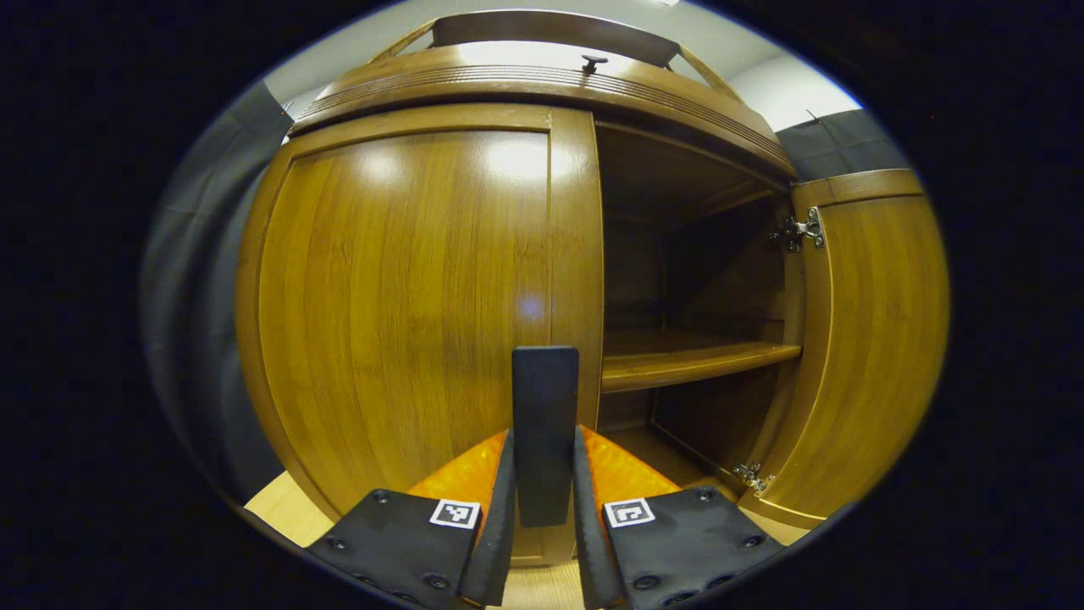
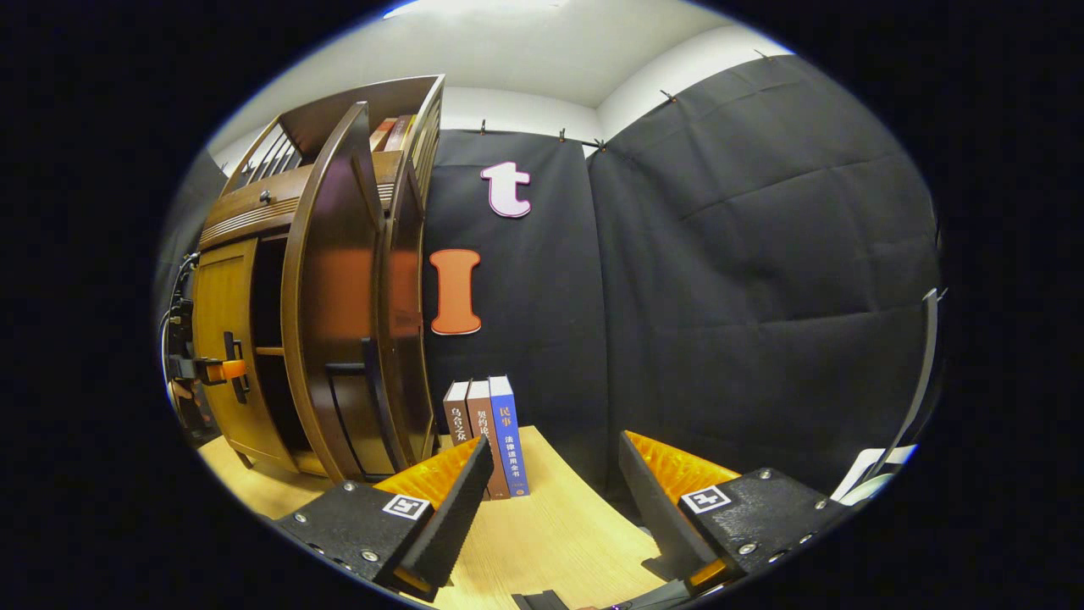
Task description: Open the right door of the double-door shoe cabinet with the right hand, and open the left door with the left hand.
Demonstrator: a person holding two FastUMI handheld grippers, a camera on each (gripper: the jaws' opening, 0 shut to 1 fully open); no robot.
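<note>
The cabinet stood on the pale wooden surface, against the black cloth wall. Its right door was swung wide open, showing a shelf inside and two metal hinges on the door's inner edge. The left door was shut.

The left hand-held gripper was clamped on the left door's dark upright handle, one finger pressing each side of it. In the right gripper view this gripper showed small, far to the left, on that handle.

The right hand-held gripper hung over the surface well away from the cabinet, its fingers wide apart with nothing between them. Ahead of it, three books stood upright on the surface against the wall, just beside the open right door's outer face, which carried its own dark handle.
</note>
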